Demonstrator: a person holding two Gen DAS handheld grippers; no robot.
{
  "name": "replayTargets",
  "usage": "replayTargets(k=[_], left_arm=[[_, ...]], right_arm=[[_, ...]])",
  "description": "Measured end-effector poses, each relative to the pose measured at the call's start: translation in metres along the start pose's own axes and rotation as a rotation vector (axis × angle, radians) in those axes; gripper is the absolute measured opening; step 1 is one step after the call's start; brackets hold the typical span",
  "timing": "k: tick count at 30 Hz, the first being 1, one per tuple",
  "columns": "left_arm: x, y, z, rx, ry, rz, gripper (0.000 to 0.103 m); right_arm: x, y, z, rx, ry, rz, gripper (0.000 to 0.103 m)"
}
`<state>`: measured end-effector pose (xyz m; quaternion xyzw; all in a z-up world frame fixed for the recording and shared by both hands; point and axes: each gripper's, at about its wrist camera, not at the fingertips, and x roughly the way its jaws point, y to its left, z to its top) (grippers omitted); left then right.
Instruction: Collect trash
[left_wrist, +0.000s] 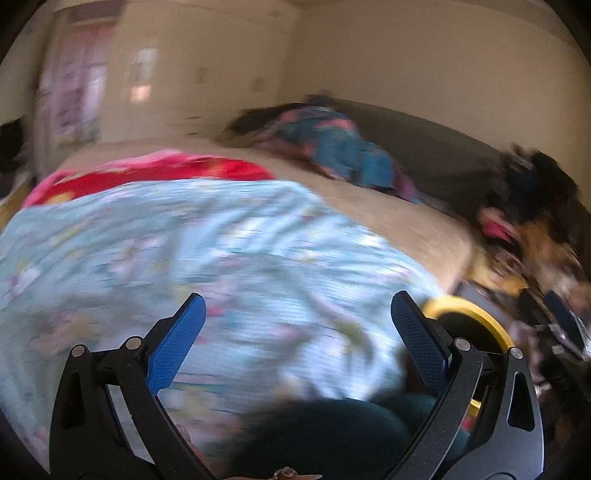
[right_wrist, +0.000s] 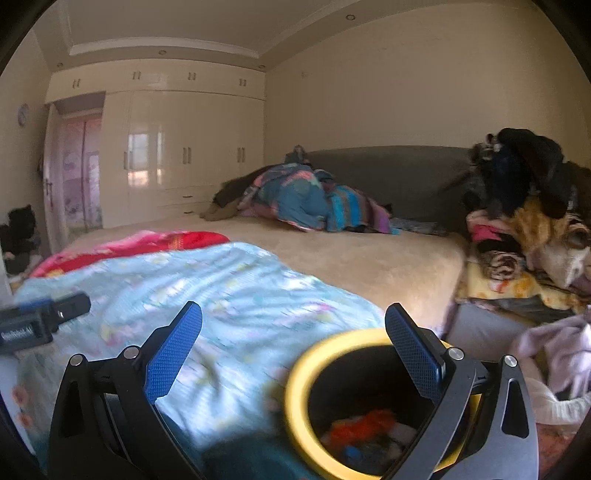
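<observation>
A yellow-rimmed trash bin (right_wrist: 373, 402) beside the bed (right_wrist: 351, 254) already holds orange, white and blue scraps, suggesting the collecting is under way. The right gripper (right_wrist: 293, 343) hangs above its rim, fingers spread wide and holding nothing; the left gripper (left_wrist: 297, 332), likewise wide apart and empty, points over the pale blue floral quilt (left_wrist: 207, 251). No loose trash is identifiable; clothes (right_wrist: 524, 206) are heaped alongside.
</observation>
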<state>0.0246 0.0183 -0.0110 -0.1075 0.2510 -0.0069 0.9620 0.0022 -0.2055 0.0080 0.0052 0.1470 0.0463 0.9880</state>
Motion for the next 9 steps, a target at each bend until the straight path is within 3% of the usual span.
replayTargets(k=[4,6,8,9], left_arm=[[-0.004,0.097,0.018,-0.129,-0.006,0.253,0.092],[-0.01,0.162,0.017,-0.203,0.005,0.42,0.092],[-0.011,0.221,0.012,-0.259,0.059,0.568,0.092],[-0.009,0.248,0.008,-0.285,0.101,0.622,0.092]], right_arm=[[0.052,0.081,0.021,-0.027,0.15,0.205,0.097],[0.082,0.135,0.02,-0.051,0.246,0.323,0.097],[0.119,0.212,0.009,-0.143,0.375,0.438,0.097],[0.119,0.212,0.009,-0.143,0.375,0.438,0.097]])
